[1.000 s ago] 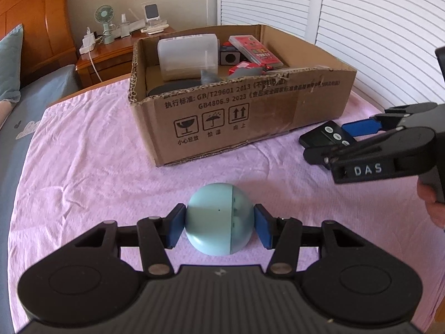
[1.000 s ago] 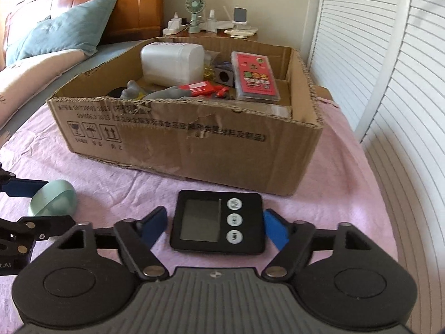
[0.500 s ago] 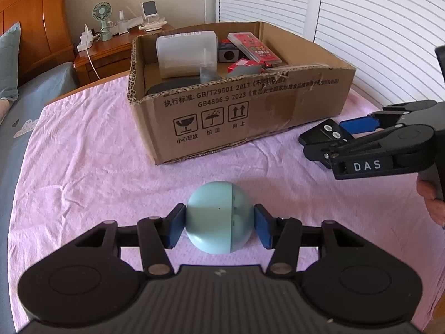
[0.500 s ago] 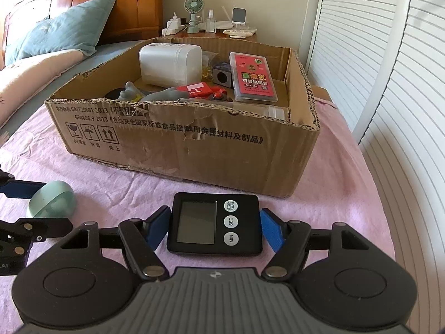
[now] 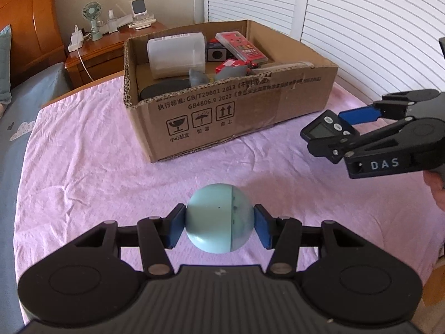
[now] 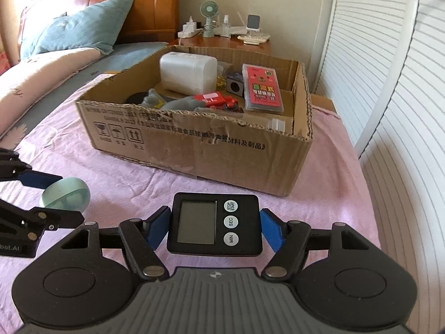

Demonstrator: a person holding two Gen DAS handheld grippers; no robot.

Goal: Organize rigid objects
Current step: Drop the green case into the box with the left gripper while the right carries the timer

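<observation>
The left tongs [image 5: 219, 222] are closed on a pale blue-green plastic ball [image 5: 219, 218], their blue pads [image 5: 175, 229] pressed against its two sides. The ball is held above the pink bedspread [image 5: 83, 172], in front of the open brown cardboard box [image 5: 230, 117] and nearer the camera than the box's printed front wall.

The right tongs [image 6: 214, 226] grip a black rectangular digital timer [image 6: 214, 224] with a grey screen and three round white buttons marked STOP/START, SEC and MIN; one blue pad [image 6: 271, 229] sits at each short side. The timer lies flat and is carried in front of the box's long wall, towards the box's right-hand end. In the left wrist view the same timer [image 5: 324, 130] shows just off the box's right front corner.

Inside the box lie a white translucent plastic container [image 6: 187, 73], a flat red card case with a clear lid [image 6: 261, 89], a small dark cube with a round hole [image 6: 235, 86], a red toy vehicle [image 6: 214, 100] and a grey figure [image 6: 151, 100]. Beyond the box stands a wooden nightstand [image 5: 111, 53] with a small green fan [image 5: 91, 14].
</observation>
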